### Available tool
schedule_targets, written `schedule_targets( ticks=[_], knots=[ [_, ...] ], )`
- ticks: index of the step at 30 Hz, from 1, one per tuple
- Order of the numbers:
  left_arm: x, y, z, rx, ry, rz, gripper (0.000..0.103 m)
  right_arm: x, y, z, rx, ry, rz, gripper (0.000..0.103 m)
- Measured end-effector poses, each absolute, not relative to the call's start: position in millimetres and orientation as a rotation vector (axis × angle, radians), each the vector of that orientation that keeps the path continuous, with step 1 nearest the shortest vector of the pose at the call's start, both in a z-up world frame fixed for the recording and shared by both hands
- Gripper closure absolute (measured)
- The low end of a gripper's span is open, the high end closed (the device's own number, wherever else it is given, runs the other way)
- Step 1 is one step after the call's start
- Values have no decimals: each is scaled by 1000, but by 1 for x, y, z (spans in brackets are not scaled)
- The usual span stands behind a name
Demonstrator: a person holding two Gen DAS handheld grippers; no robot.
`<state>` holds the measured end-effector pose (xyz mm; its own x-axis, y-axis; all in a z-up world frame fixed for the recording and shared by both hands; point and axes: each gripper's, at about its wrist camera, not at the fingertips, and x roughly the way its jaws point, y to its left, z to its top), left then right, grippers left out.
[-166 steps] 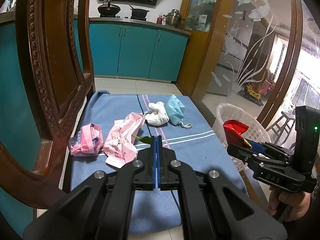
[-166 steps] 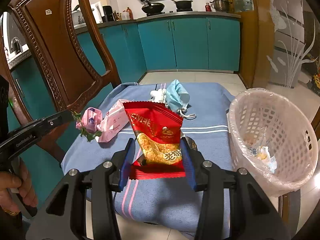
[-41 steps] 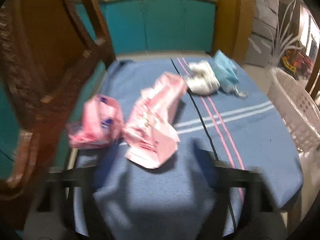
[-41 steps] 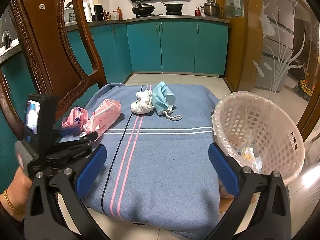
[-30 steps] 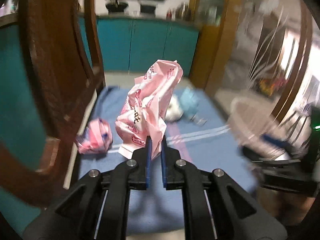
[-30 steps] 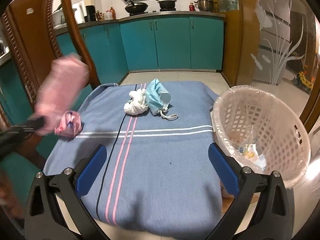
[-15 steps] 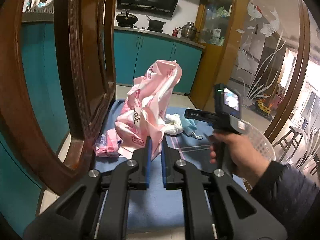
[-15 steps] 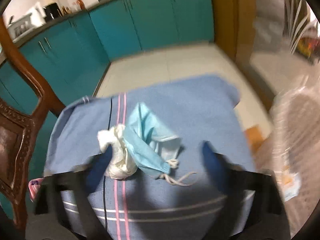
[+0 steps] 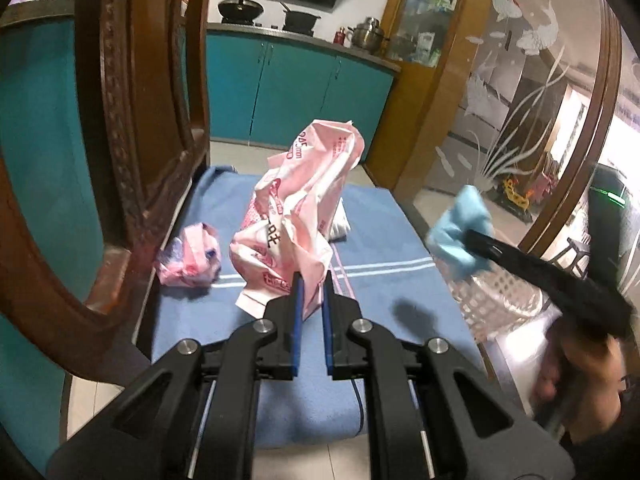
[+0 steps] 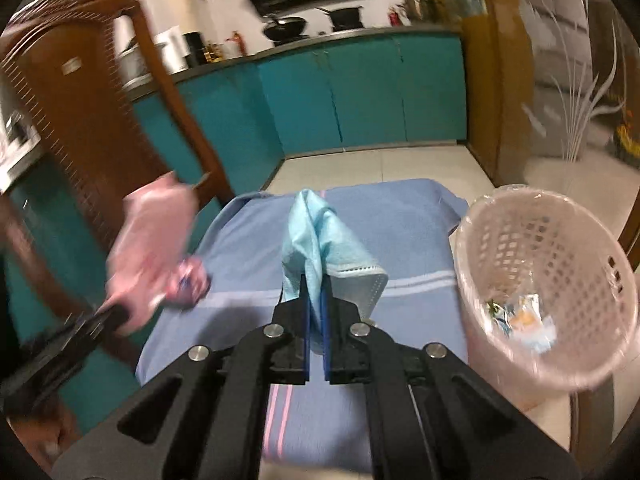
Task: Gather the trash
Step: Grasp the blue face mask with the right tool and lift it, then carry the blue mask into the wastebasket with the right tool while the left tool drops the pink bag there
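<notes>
I have two tools up, one in each hand, and each carries one piece of trash. My left tool (image 9: 311,280) is pinched nearly shut on one crumpled pink plastic wrapper (image 9: 298,216), thin and creased, with print on it, standing up tall above the pads. My right tool (image 10: 316,286) has just been closing, with one pale blue face mask (image 10: 320,236) between its pads; it now stands clamped on that mask, a soft pleated cloth that droops in folds to either side, lifted clear of the bench.

Still lying on the bench are two things I can count: one small pink crumpled packet (image 9: 190,256) with a bit of blue on it, near the bench's left edge, and one white wad (image 9: 339,222), mostly hidden behind the wrapper I hold.

The bench (image 9: 376,248) is covered by one blue woven cloth with pale stripes across it and pink stripes along it.

At the bench's right edge stands one round pink plastic basket (image 10: 520,216), its wall a lattice of square holes, lined with a clear film. A few small scraps lie at its bottom; I cannot count them.

One carved dark wooden chair back (image 9: 132,128) rises at the left.
</notes>
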<state>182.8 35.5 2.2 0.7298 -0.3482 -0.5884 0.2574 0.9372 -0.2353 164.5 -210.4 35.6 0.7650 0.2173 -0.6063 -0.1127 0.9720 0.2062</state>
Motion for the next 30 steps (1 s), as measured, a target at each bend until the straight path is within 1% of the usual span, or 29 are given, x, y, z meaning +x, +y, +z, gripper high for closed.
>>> schedule_targets(
  ticks=[3,8,18,30],
  knots=[
    [183,28,-7,-122,698,-325,93,146,-201,28,91,667,161,98],
    [187,22,-15,-99,711,-295,93,145,-207,14,119,691,154,98],
    [188,9,-19,-68,717,-278,93,148,-214,10,118,703,160,98],
    [188,14,-18,-76,715,-269,93,151,-208,9,108,718,170,98]
  ],
)
